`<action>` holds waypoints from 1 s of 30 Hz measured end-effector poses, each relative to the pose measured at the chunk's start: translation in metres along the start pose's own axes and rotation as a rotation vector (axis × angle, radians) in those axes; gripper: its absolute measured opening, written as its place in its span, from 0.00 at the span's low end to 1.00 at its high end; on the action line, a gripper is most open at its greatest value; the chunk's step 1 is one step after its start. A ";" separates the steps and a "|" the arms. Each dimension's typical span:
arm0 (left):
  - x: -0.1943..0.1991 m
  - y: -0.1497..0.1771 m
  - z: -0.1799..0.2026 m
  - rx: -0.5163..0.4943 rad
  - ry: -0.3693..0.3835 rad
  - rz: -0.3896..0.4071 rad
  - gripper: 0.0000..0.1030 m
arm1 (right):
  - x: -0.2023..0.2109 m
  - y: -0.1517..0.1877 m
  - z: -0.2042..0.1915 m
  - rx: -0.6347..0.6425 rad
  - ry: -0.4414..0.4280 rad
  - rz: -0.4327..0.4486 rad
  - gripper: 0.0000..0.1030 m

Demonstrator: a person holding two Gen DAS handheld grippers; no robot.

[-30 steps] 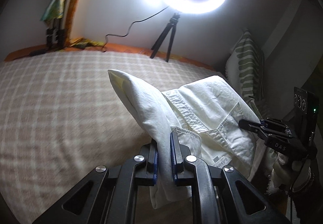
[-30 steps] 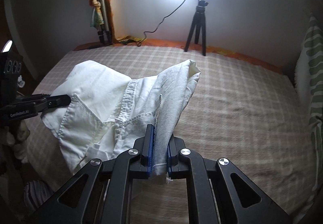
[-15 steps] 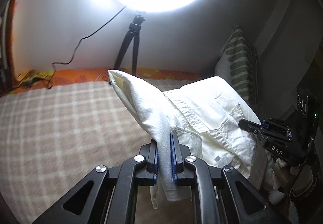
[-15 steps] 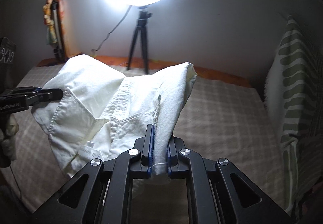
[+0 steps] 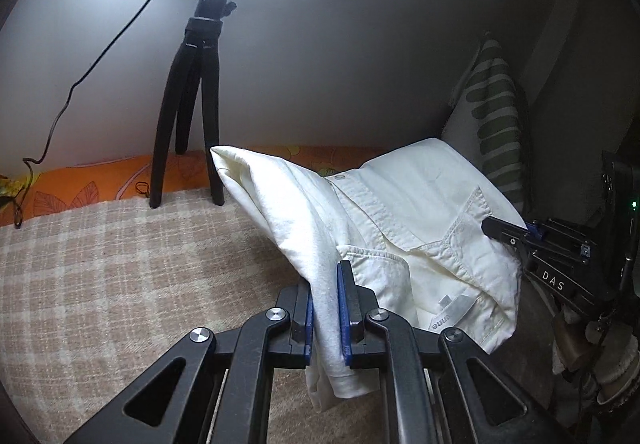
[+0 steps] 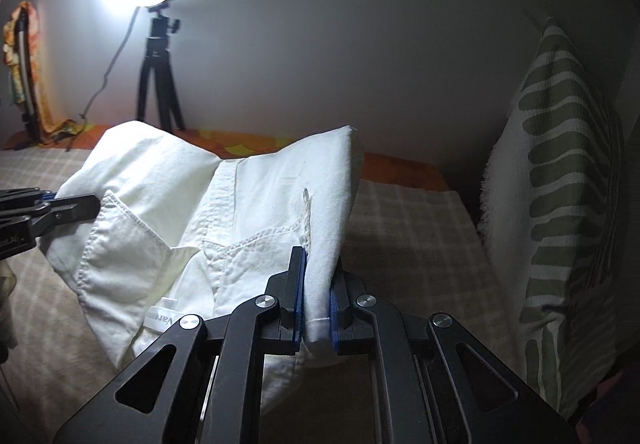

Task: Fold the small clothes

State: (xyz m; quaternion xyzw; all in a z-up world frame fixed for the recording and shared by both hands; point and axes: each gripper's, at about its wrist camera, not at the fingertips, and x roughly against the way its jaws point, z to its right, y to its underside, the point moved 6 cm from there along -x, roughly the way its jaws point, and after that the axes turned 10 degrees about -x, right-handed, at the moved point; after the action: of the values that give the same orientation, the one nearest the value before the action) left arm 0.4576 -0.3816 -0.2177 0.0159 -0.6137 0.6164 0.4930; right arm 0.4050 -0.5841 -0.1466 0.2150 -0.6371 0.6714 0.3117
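Observation:
A small white button shirt hangs stretched between my two grippers above the checked bed cover. My left gripper is shut on a fold of the shirt at one side. My right gripper is shut on the other side of the shirt. Each gripper shows in the other's view: the right one at the right of the left wrist view, the left one at the left of the right wrist view. The shirt's chest pocket and neck label face the cameras.
A ring light on a black tripod stands at the far edge of the bed by the wall, its cable trailing left. A green-striped pillow leans at the right end. An orange sheet borders the cover.
Both grippers have carried the shirt forward toward the wall and ring light, and higher off the bed. Their hold on the shirt is unchanged.

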 end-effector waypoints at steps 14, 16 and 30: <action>-0.029 0.022 0.005 -0.043 -0.073 -0.081 0.10 | -0.044 0.019 0.027 -0.065 0.027 -0.075 0.08; -0.029 0.024 0.005 -0.046 -0.081 -0.091 0.11 | -0.047 0.019 0.028 -0.064 0.042 -0.085 0.08; -0.006 0.023 0.015 -0.072 -0.135 -0.093 0.62 | -0.027 0.022 0.048 -0.143 0.039 -0.072 0.30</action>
State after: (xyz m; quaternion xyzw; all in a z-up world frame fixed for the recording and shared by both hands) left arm 0.4373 -0.3917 -0.2352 0.0683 -0.6660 0.5679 0.4788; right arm 0.4044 -0.6358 -0.1763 0.2018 -0.6692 0.6166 0.3623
